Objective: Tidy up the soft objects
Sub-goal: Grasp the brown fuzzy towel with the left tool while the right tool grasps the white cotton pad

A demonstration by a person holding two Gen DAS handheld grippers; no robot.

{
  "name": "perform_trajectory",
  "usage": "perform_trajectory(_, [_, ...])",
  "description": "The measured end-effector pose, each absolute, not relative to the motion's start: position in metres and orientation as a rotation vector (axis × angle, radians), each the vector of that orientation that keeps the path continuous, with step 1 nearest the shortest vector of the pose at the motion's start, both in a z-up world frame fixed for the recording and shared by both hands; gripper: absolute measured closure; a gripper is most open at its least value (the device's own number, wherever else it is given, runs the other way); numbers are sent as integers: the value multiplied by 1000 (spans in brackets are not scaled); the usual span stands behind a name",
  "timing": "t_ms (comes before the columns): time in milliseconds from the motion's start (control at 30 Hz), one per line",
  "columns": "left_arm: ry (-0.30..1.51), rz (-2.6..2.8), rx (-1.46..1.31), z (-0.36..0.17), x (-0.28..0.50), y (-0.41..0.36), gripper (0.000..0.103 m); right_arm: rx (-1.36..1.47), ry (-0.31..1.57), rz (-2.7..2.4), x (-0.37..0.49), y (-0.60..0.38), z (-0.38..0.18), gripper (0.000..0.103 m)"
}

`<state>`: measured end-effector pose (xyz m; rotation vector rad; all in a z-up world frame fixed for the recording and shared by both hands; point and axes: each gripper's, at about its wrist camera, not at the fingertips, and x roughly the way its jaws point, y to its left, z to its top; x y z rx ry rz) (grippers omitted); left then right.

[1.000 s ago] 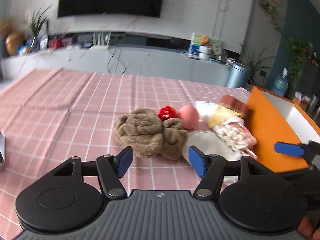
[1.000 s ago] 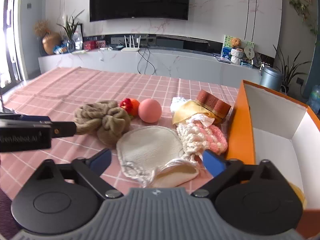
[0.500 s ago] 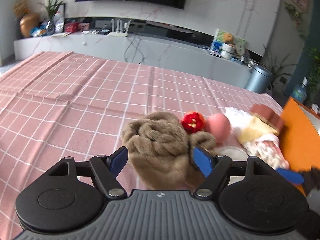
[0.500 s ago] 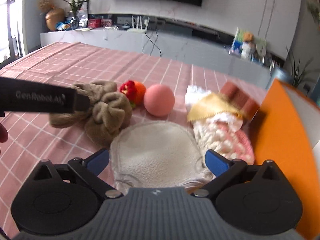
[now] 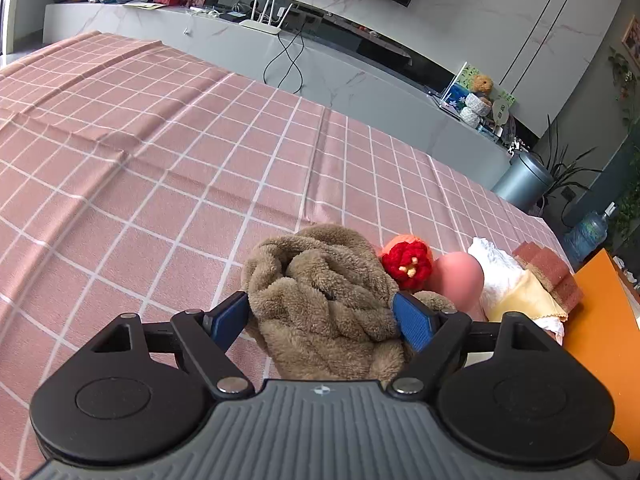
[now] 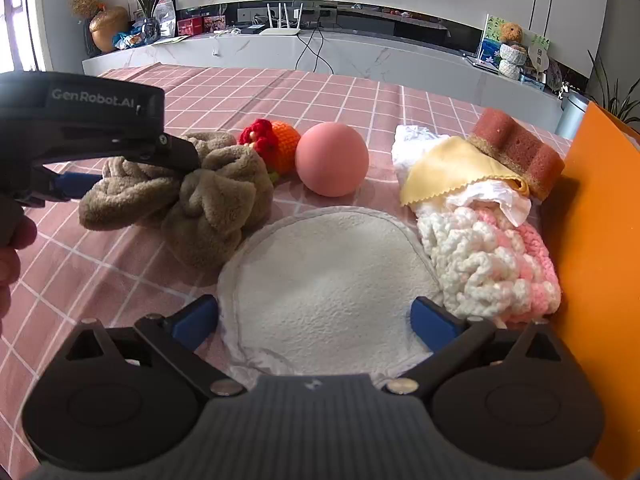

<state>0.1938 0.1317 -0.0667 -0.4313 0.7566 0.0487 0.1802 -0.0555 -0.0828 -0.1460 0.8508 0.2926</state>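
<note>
Two grippers work a pink checked tablecloth (image 5: 160, 168): left gripper (image 5: 322, 316), fingers spread, straddles the brown plush towel (image 5: 320, 300); right gripper (image 6: 316, 316), also spread, flanks a cream pad (image 6: 328, 280) beside the orange box (image 6: 600, 240)

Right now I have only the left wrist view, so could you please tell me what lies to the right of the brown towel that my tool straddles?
Observer: A round cream pad lies flat on the cloth beside the brown towel. It sits between the open fingers of the right tool.
Operator: Thank you. Is anything between that pad and the orange box?
Observer: Yes, a white and pink crocheted piece lies there, right beside the wall of the orange box.
</note>
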Motion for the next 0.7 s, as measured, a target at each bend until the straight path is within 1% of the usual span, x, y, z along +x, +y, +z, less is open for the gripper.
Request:
perform_trajectory(67, [748,46,-418,-65,194,129,15,-147,847,294,179,-54,-82,6])
perform_trajectory(133, [740,46,-393,-62,192,125,25,-148,840,298,178,-55,-82,11])
perform_trajectory(200, [734,47,-359,-59,191,121,33,-150,834,302,176,-55,-80,21])
perform_trajectory(233, [734,48,-345,-57,190,120,36,-153,830,305,175,-56,-79,24])
perform_trajectory(267, [733,49,-339,-57,189,119,37,-155,826,309,174,-55,-78,30])
perform_trajectory(367, [725,53,-325,-54,185,117,47,-163,813,321,171,-55,-75,49])
perform_trajectory(400, [722,55,-318,-53,183,117,53,-165,807,318,171,-57,-74,57])
perform_trajectory(433, [718,57,-309,-52,181,116,61,-166,804,314,170,-58,-74,61])
perform_trajectory(500, [716,57,-304,-50,176,117,64,-170,802,304,171,-61,-72,79])
perform_trajectory(567, [718,55,-305,-49,172,117,68,-164,801,306,173,-63,-70,87])
perform_trajectory(700, [699,48,-292,-43,158,117,71,-169,795,314,167,-63,-65,88])
